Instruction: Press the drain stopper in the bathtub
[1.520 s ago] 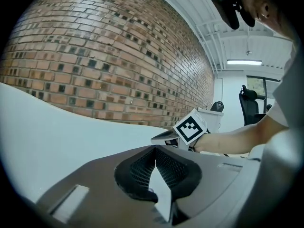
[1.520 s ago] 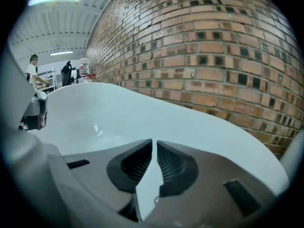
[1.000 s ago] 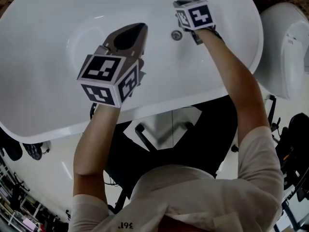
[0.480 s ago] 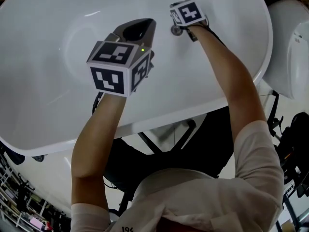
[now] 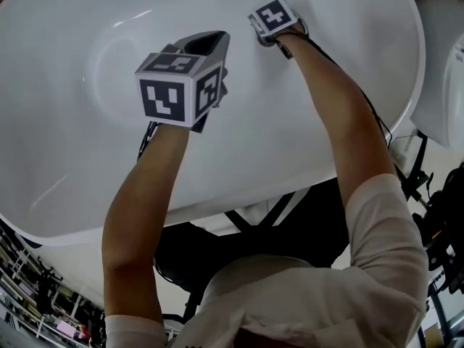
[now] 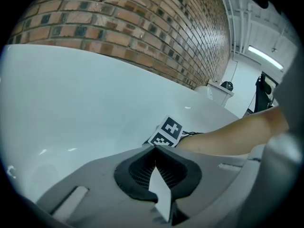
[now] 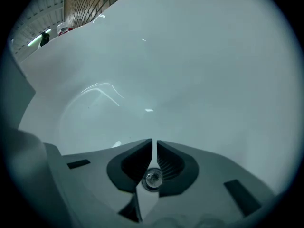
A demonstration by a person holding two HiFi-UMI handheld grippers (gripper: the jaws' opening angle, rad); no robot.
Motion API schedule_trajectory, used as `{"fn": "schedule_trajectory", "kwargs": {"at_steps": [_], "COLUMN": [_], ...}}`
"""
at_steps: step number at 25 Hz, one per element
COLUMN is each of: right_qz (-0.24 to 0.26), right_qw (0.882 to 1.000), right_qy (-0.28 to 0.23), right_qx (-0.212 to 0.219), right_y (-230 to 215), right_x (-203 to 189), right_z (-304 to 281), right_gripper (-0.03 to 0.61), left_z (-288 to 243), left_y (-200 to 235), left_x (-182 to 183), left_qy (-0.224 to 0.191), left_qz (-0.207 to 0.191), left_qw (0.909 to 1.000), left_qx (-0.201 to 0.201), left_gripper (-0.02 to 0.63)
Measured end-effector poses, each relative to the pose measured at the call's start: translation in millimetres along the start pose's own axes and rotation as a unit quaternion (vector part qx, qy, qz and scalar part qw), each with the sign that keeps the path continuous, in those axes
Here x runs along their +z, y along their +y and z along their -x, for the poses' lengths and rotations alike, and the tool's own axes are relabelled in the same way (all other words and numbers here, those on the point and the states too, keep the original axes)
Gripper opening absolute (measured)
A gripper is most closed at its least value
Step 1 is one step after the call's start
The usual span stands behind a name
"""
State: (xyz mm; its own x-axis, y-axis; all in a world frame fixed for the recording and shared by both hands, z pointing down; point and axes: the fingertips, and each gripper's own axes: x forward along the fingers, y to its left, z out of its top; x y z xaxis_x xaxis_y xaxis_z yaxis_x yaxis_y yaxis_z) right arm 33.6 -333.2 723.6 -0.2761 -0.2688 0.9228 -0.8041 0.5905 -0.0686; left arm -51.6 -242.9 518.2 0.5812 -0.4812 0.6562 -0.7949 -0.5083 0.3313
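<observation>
A white bathtub [image 5: 341, 42] fills the head view. My right gripper [image 5: 264, 38] reaches down to the tub floor, and its marker cube covers most of the drain there. In the right gripper view the small round chrome drain stopper [image 7: 153, 178] shows in the hollow between the dark pads, just behind the tips. The right gripper [image 7: 154, 144] has its jaws closed to a thin slit right over the stopper. My left gripper [image 5: 214, 40] hovers over the tub's middle, left of the right one. Its jaws [image 6: 154, 147] are shut and hold nothing.
A white rounded fixture [image 5: 444, 64] stands to the right of the tub. A brick wall [image 6: 142, 23] runs behind the tub's far rim. Dark stand legs and cables [image 5: 246, 220] lie below the near rim. The tub's basin [image 7: 156, 65] curves up smoothly on all sides.
The right gripper has moved left and down over the drain stopper, which showed beside its cube a second ago. The left gripper drifted slightly right and up.
</observation>
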Motion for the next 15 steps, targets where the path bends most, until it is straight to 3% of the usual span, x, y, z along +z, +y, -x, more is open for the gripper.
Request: {"fn": "schedule_trajectory", "kwargs": {"at_steps": [9,15], "right_qz": [0.008,-0.013], "right_qw": [0.999,0.998], "right_qy": [0.037,0.048], "right_qx": [0.029,0.034], "right_y": [-13,-18], "right_x": [-48,-69], "right_z": [-38,-54], "right_gripper": [0.023,0.023], "left_z": [-27,-43], "left_y": [-6,-12], "left_x": [-14,-8], "left_qy": [0.031,0.037], "left_qz": [0.024,0.021], "left_qw": [0.9992,0.9991], "left_qx": [0.000,0.001], "left_gripper": [0.004,0.004]}}
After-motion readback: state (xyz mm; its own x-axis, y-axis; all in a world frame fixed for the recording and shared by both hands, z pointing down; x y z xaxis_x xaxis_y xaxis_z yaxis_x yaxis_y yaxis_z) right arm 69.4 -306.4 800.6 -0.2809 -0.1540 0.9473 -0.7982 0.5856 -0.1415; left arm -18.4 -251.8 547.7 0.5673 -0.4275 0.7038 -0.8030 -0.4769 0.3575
